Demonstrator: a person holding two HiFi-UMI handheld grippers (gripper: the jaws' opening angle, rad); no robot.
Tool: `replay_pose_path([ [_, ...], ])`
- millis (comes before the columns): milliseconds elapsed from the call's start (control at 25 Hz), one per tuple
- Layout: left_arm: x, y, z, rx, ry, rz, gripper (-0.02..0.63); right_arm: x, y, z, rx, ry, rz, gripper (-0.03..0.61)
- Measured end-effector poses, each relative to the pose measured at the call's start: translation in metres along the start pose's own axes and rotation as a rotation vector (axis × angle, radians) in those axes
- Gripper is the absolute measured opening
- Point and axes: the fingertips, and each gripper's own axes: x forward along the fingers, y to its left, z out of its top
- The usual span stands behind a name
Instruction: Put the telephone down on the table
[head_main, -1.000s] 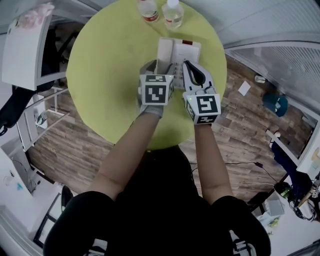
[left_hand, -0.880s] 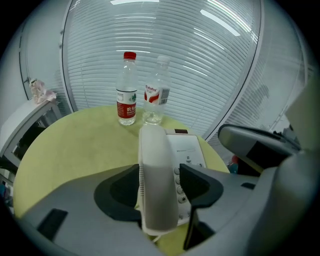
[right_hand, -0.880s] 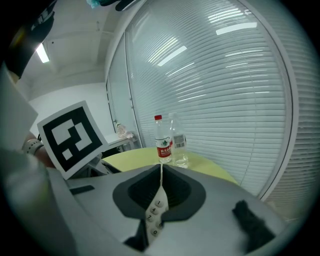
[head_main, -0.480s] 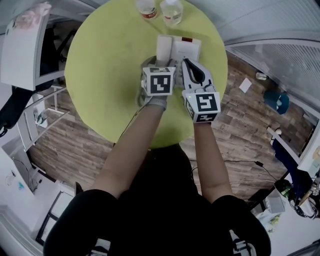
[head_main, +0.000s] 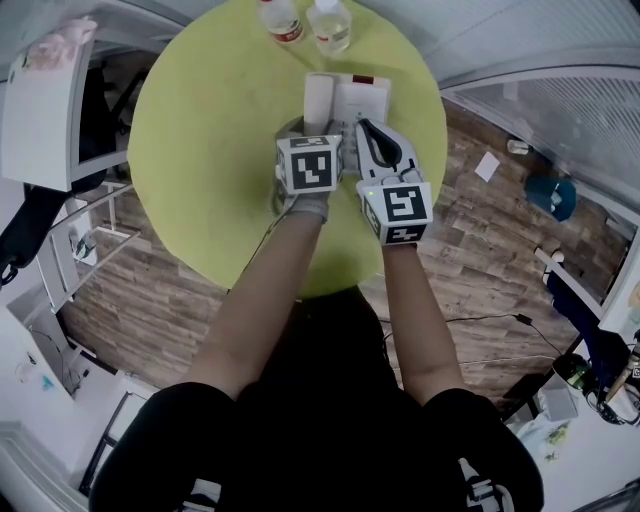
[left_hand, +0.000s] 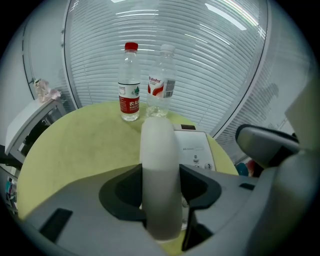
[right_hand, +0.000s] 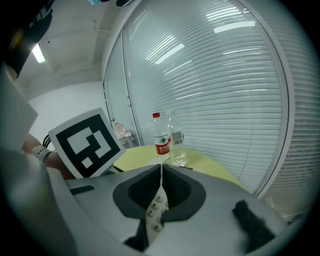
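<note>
The left gripper (left_hand: 161, 200) has its jaws set wide, one on each side of the white handset (left_hand: 159, 150). They have just been closing, and both pads now lie against the handset's sides with no gap showing. In the head view the handset runs along the left side of the telephone base (head_main: 362, 98) (whether it rests in its cradle or hangs just above it I cannot tell).

The right gripper (right_hand: 160, 197) has its jaws drawn together to a thin slit. Through that slit the telephone's keypad (right_hand: 156, 207) shows below; nothing can be seen gripped between the pads. In the head view this gripper sits over the near right part of the base, just beside the left one.

The telephone stands at the far side of the round yellow-green table (head_main: 210, 150). Beyond it, near the table's edge, stand a red-capped bottle (left_hand: 130, 85) and a clear bottle (left_hand: 161, 82).
</note>
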Motion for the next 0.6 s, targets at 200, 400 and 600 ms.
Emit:
replay_pose_path([
  [200,-0.008,-0.005,0.001,0.005,0.002,-0.025,0.218,-0.005,0.002,0.005,-0.005,-0.008,-0.008,0.02],
  [400,-0.019,-0.01,0.004,0.037,-0.008,-0.04,0.218,-0.008,0.006,0.009,-0.005,-0.02,-0.02,0.02],
  [600,-0.029,-0.01,0.004,0.046,-0.022,-0.058,0.218,-0.013,0.014,0.014,-0.007,-0.028,-0.033,0.02],
])
